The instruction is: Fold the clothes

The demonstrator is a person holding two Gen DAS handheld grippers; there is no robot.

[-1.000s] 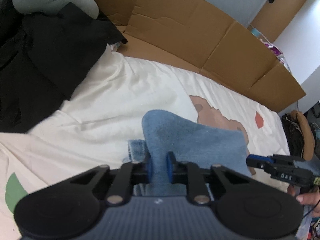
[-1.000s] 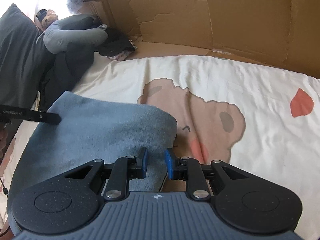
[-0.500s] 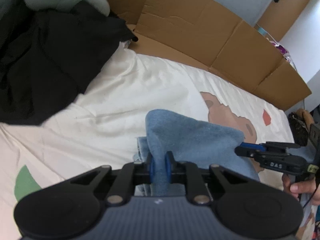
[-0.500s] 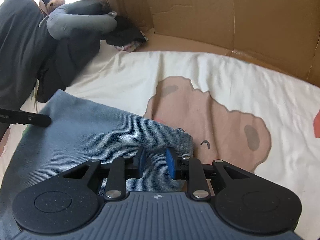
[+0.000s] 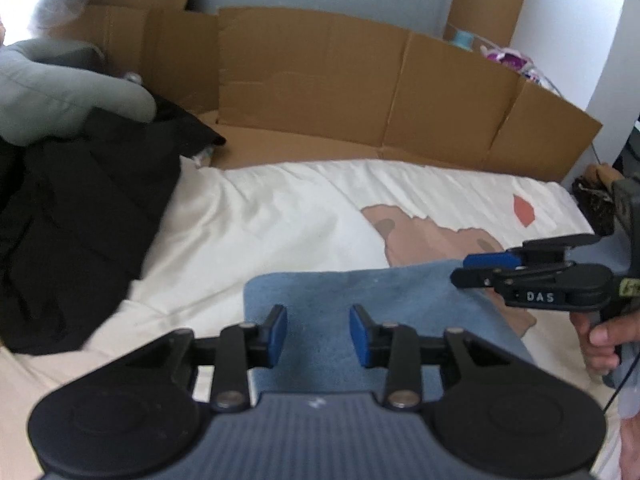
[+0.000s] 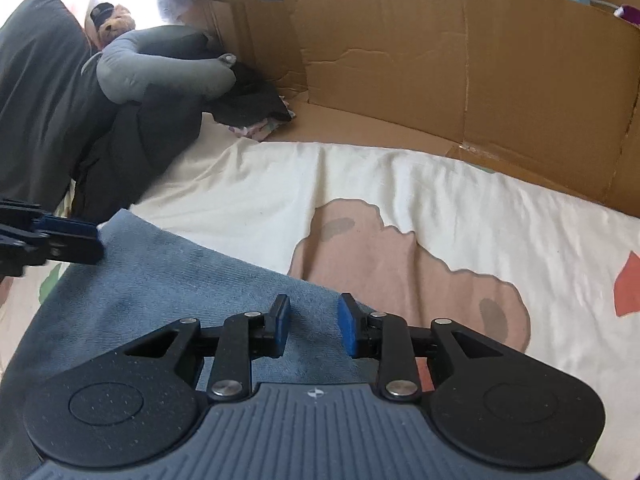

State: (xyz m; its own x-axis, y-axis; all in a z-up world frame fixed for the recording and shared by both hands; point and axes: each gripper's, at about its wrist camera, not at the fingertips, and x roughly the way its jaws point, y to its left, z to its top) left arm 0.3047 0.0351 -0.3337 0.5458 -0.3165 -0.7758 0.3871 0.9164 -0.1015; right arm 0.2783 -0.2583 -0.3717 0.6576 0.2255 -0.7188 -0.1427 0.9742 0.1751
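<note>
My bed (image 5: 280,216) wears a cream sheet printed with a brown bear. Folded blue jeans (image 5: 360,292) lie at its near edge, black clothes (image 5: 80,216) at its left end, cardboard (image 5: 320,80) along its far edge.

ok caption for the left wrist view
Left gripper, fingers open, above folded blue denim garment on cream bedsheet.

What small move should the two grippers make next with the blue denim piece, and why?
Probably lift both grippers clear, then take a fresh edge for the next fold. The left gripper has just been opening its jaws and no cloth is pinched between them now; the right gripper also stands open. The blue denim garment lies flat on the cream sheet, so this fold seems laid.
</note>
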